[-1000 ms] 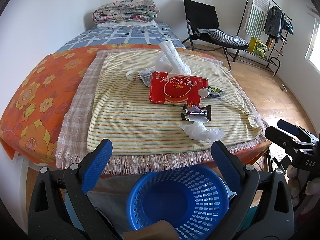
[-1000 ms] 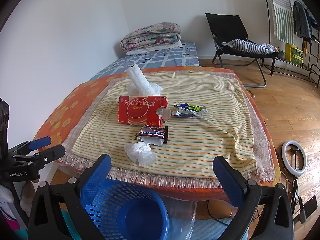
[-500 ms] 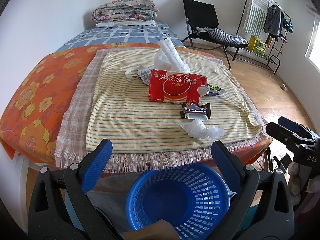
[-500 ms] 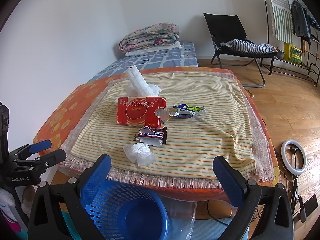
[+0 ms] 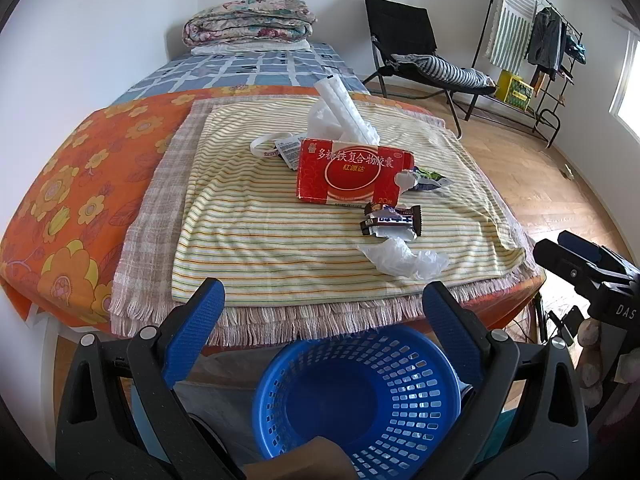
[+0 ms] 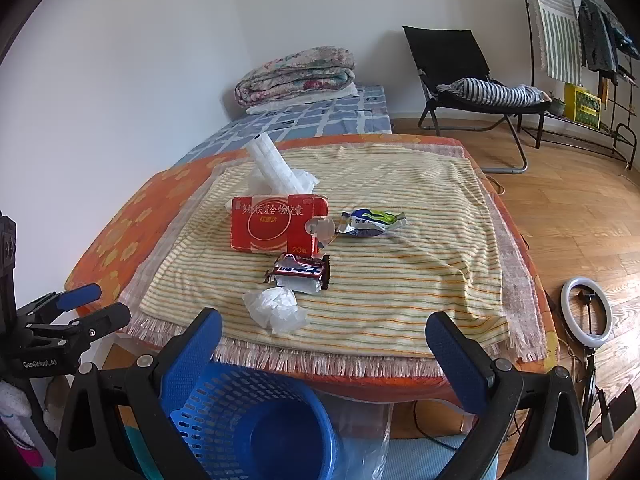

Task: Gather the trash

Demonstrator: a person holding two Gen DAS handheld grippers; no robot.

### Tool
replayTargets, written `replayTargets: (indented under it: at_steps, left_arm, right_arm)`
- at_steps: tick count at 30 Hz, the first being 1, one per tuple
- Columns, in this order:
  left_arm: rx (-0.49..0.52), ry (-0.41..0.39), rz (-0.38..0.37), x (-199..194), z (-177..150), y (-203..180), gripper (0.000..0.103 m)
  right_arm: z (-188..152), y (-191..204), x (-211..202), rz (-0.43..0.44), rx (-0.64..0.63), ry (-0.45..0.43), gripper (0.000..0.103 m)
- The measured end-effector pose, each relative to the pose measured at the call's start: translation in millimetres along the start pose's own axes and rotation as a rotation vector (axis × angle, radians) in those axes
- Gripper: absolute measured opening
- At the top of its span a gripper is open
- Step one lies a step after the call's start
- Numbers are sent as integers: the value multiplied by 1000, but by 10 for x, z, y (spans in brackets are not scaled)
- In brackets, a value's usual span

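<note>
Both claws hang back at the near edge of the worktop [image 5: 80, 208], and nothing is collected so far as these views show. The left claw [image 5: 324, 316] is spread wide and empty, hovering right above the blue basket [image 5: 360, 404], which sits on the floor just below the fringed edge. The right claw [image 6: 324, 340] is likewise spread wide, gripping nothing, with the basket under its left finger.

The basket's interior looks bare in both views, though a brownish shape at the bottom edge of the left view hides part of it, and I cannot tell what that is.

All the trash lies on the striped cloth [image 5: 260, 232]. Nearest the edge is the crumpled white plastic [image 6: 276, 308]. Just behind it, touching or nearly so, lies the dark candy wrapper [image 6: 302, 272]. Behind that stands the red box [image 6: 278, 222], with a torn corner. To its right is a blue-green wrapper [image 6: 372, 222], and behind it a white bag with a plastic tube [image 6: 274, 168]. A tape ring [image 5: 270, 146] lies at the box's far left.

My call: the job is at its very start, everything left to do, with the crumpled plastic the easiest first pick.
</note>
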State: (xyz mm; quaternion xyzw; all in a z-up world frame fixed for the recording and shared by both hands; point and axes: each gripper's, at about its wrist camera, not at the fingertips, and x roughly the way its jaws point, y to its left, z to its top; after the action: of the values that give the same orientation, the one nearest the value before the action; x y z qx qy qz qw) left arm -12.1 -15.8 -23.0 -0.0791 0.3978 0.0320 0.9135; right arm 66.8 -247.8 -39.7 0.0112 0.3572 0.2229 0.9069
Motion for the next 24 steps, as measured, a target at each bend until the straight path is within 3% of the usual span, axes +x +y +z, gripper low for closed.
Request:
replayTargets:
  at_steps: [9, 18, 24]
  left_arm:
    - [1, 12, -7, 21, -23, 3, 101]
    - [40, 88, -84, 162, 48, -108, 101]
    - [49, 159, -142, 346, 117, -202, 95]
  right_arm:
    - [-8, -41, 11, -12, 14, -2, 103]
    - [10, -189, -20, -49, 43, -56, 103]
    - [206, -319, 62, 10, 63, -28, 103]
